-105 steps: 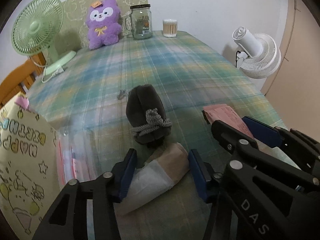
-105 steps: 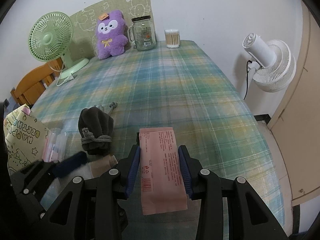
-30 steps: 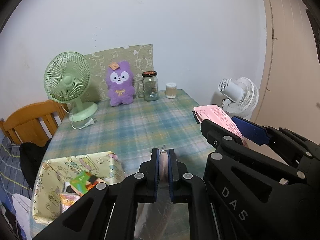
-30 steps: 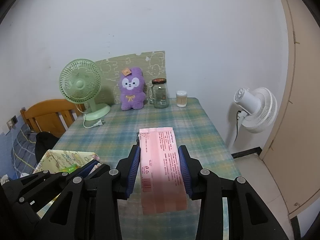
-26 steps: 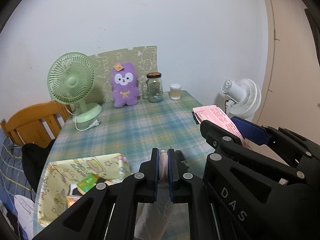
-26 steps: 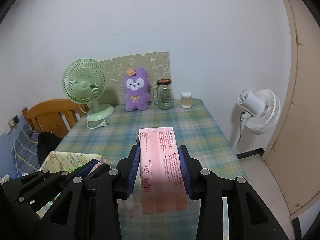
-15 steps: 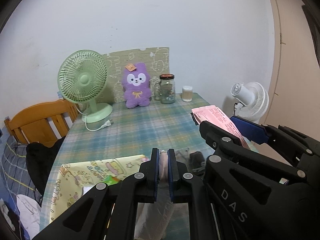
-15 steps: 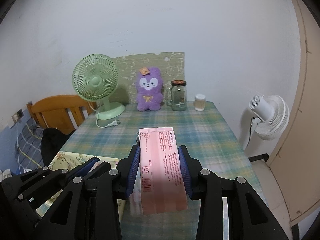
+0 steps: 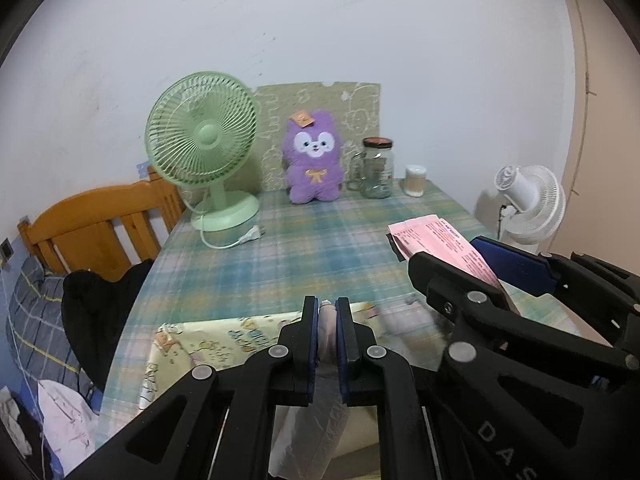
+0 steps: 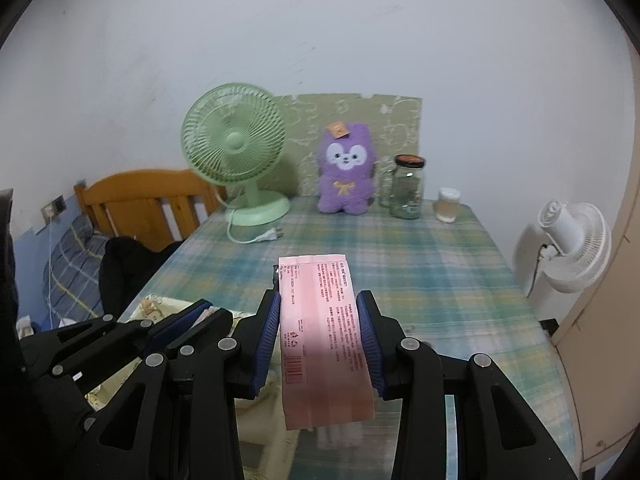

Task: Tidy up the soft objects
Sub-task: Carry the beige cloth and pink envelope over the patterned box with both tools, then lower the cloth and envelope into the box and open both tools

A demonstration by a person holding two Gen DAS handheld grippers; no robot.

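Left wrist view, item one: the left gripper (image 9: 328, 312) is pinching a pale, soft packet (image 9: 310, 432) between pads pressed nearly together, the packet's lower part hanging down below the jaws. It was lying on the cloth between spread pads a few seconds back; now it is riding well above the table. Below it, a yellow cartoon-printed bag (image 9: 200, 344) is lying on the plaid tablecloth (image 9: 312, 248) near the front edge, sliding further into view than half a second ago.

Item two: the right gripper (image 10: 319, 320) is gripping a pink printed packet (image 10: 324, 336) by its two long sides, unchanged in grip throughout; the packet is sticking out flat ahead of the pads, held in the air over the table's near end. The dark drawstring pouch seen earlier is blurred or hidden now.

Item three, background, all drawing steadily nearer the centre of both views as the grippers are swinging leftward: green desk fan (image 10: 236, 148), purple plush toy (image 10: 348, 172) leaning against an olive panel, glass jar (image 10: 408, 188), small cotton-swab tub (image 10: 447, 205). A white fan (image 10: 572, 244) is standing off the table's right side; a wooden chair (image 9: 96, 232) is standing at its left.
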